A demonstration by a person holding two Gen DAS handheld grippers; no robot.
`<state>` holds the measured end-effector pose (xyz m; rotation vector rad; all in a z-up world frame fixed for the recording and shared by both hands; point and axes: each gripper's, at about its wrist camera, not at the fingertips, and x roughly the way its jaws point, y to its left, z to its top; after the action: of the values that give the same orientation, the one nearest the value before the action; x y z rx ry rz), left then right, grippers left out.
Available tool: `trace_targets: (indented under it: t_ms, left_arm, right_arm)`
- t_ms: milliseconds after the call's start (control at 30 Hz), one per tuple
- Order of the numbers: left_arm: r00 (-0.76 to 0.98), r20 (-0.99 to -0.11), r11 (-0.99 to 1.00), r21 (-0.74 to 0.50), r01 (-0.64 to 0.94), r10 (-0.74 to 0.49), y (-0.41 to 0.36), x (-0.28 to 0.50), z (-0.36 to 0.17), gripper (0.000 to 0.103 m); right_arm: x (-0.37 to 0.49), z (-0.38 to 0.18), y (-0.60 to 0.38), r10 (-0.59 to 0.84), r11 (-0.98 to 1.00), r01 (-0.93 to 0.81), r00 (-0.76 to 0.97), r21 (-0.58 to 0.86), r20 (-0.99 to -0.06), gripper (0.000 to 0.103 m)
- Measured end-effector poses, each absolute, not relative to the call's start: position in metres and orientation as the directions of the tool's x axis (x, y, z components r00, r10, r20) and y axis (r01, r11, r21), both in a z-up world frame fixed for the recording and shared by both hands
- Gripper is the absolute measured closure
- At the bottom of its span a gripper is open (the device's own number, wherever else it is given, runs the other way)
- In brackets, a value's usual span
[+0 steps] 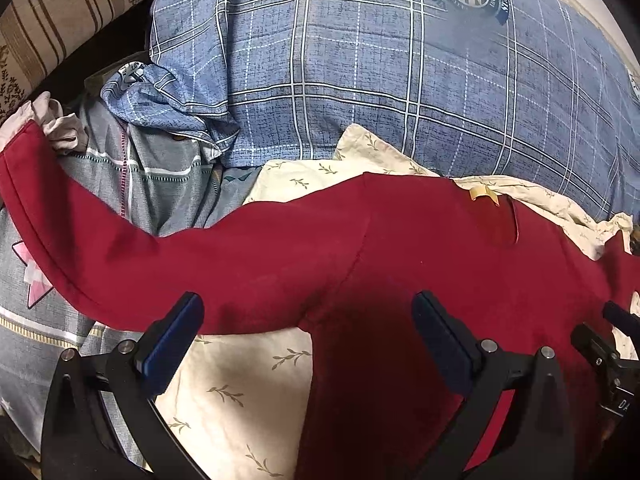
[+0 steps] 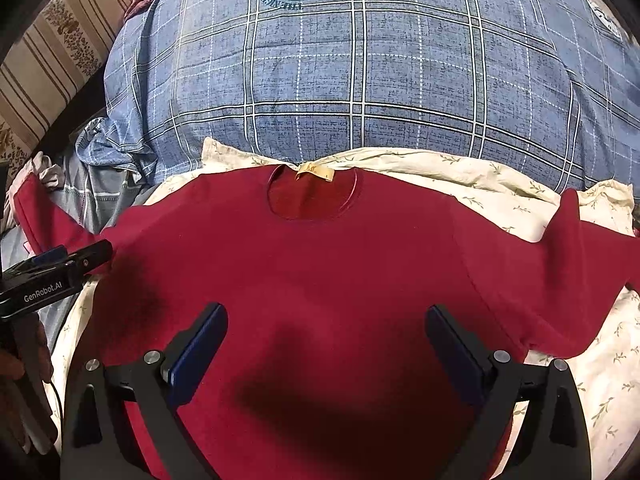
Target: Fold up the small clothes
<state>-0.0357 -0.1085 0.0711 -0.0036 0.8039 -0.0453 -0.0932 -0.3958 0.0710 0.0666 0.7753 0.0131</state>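
Observation:
A dark red long-sleeved shirt [image 2: 320, 272] lies flat, front up, on a cream leaf-print sheet [image 2: 500, 192]. Its round neck with a tan label [image 2: 314, 172] points away from me. My right gripper [image 2: 326, 340] hovers open just above the chest, nothing between its blue pads. My left gripper [image 1: 308, 320] is open too, over the shirt [image 1: 360, 240] where the left sleeve [image 1: 60, 208] joins the body. That sleeve stretches out left onto grey bedding. The right sleeve [image 2: 560, 264] lies spread to the right.
A bulky blue plaid duvet [image 2: 360, 80] rises right behind the collar. Crumpled grey bedding [image 1: 160, 184] lies at the left, and a striped cushion [image 1: 52, 20] stands at the far left. A hand [image 2: 24, 364] holds the left gripper [image 2: 76, 258] at the shirt's left edge.

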Motion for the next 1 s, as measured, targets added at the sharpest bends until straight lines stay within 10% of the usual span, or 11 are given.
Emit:
trace_targets:
  t_ms: [1000]
  left_arm:
    - [0.688, -0.724, 0.999, -0.021, 0.047, -0.048, -0.1103, -0.0357, 0.069, 0.0]
  right_arm:
    - [-0.0904, 0.0653, -0.3947, 0.039, 0.998, 0.006, 0.712, 0.062, -0.701, 0.003]
